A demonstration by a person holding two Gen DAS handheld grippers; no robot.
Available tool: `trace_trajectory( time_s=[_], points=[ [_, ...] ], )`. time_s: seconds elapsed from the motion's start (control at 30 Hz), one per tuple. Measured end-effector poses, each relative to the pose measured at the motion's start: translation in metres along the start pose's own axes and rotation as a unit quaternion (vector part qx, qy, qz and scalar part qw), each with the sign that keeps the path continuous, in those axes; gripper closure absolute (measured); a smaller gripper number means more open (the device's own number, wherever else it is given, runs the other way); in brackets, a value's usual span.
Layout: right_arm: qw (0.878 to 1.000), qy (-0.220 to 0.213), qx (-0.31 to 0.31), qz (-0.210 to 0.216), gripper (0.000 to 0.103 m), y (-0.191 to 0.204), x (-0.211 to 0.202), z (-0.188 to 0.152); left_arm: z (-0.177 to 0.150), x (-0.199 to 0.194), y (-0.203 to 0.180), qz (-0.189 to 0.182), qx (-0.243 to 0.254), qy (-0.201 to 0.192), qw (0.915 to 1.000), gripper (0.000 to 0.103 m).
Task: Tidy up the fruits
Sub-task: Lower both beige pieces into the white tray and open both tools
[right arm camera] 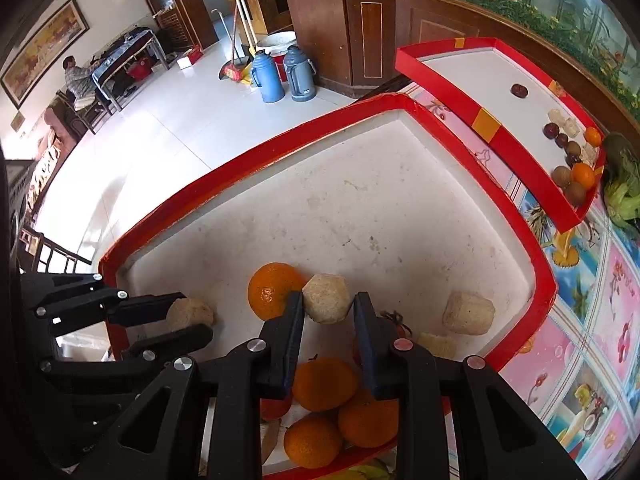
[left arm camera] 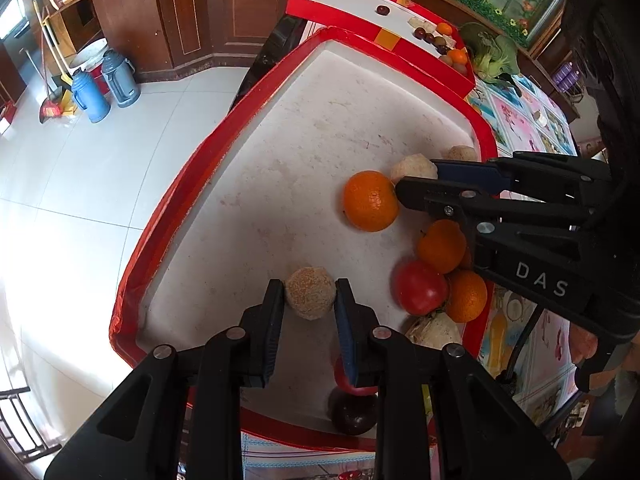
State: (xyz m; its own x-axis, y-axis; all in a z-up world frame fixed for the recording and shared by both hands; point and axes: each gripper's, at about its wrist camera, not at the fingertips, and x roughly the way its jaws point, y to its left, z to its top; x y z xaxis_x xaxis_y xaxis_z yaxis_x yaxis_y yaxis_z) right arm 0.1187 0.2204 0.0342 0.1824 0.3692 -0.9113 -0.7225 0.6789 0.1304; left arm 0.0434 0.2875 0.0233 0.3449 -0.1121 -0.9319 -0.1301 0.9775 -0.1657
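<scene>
Start at the left of the left wrist view. Your left gripper (left arm camera: 310,300) sits at the bottom middle of the frame. Its two fingers are squeezed onto a round brown fruit (left arm camera: 310,298), one finger on each side. The fruit looks just above the white floor of the near red tray (left arm camera: 168,216), or maybe resting on it; you cannot tell which. You hold it by its middle, so it should not roll out.

Move right in that view. An orange (left arm camera: 371,201) sits alone in the middle of the frame. Right next to it, your right gripper (left arm camera: 416,178) comes in from the right edge. It is clamped on a pale peeled fruit (left arm camera: 412,166). Below it, more oranges and a red tomato (left arm camera: 418,287) bunch up against the tray's right wall. They crowd there, so the left part of the tray is bare. That bare part looks like a good place for a new group.

Now the right wrist view, left to right. The left gripper and its brown fruit show at the lower left. In the bottom middle, the right gripper's fingers pinch the pale peeled fruit at its sides. The orange touches it on the left. Another pale chunk (right arm camera: 467,313) lies at the right, near the tray wall.

At the upper right, the far red tray (right arm camera: 440,76) holds small dark and brown fruits and two oranges in a row along its right end. So some fruit is sorted already, I think. Both your fruits are still in the near tray.
</scene>
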Motion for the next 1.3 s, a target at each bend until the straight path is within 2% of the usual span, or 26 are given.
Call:
trace_trajectory(
  time_s=[0.1,0.17,0.2,0.37,0.47,0.73,0.87,1.0,1.1,1.13,1.23,1.3],
  points=[
    [0.999,0.000,0.004,0.032,0.077,0.001,-0.002,-0.003,-0.001,-0.001,0.001,-0.001,0.002,0.001,1.0000,0.080],
    [0.996,0.002,0.033,0.080,0.077,-0.003,-0.003,-0.005,-0.001,-0.001,0.001,0.000,0.002,0.002,1.0000,0.080],
    [0.996,0.003,0.042,0.085,0.077,-0.006,-0.003,-0.005,0.000,-0.001,0.001,-0.001,0.001,0.002,1.0000,0.080],
    [1.000,0.017,0.007,0.016,0.077,-0.004,0.006,-0.003,0.001,0.001,-0.001,-0.003,-0.002,0.003,1.0000,0.080],
    [1.000,0.024,-0.016,-0.004,0.077,0.002,0.012,-0.004,0.001,0.003,-0.005,-0.006,-0.001,0.005,1.0000,0.080],
    [0.999,0.022,-0.031,0.003,0.076,0.011,0.013,-0.010,0.000,0.004,-0.012,0.005,0.005,0.005,1.0000,0.080],
    [1.000,0.013,-0.011,0.013,0.065,0.005,0.006,-0.013,0.000,0.004,-0.013,0.012,0.002,0.006,0.9999,0.080],
    [1.000,0.001,0.006,0.014,0.063,0.000,-0.010,-0.020,-0.001,0.005,-0.017,0.017,0.000,0.009,0.9998,0.080],
    [1.000,-0.014,0.020,0.008,0.053,-0.004,-0.025,-0.028,-0.005,0.000,-0.020,0.021,-0.008,0.007,0.9997,0.079],
    [1.000,-0.019,0.024,0.004,0.050,-0.006,-0.031,-0.032,-0.008,-0.004,-0.022,0.020,-0.008,0.001,0.9998,0.076],
    [0.999,-0.028,0.032,0.003,0.045,-0.010,-0.045,-0.045,-0.015,-0.017,-0.028,0.018,-0.011,-0.017,0.9996,0.048],
    [0.999,-0.031,0.036,0.005,0.044,-0.012,-0.054,-0.055,-0.021,-0.027,-0.033,0.026,-0.006,-0.038,0.9989,0.046]
  ],
)
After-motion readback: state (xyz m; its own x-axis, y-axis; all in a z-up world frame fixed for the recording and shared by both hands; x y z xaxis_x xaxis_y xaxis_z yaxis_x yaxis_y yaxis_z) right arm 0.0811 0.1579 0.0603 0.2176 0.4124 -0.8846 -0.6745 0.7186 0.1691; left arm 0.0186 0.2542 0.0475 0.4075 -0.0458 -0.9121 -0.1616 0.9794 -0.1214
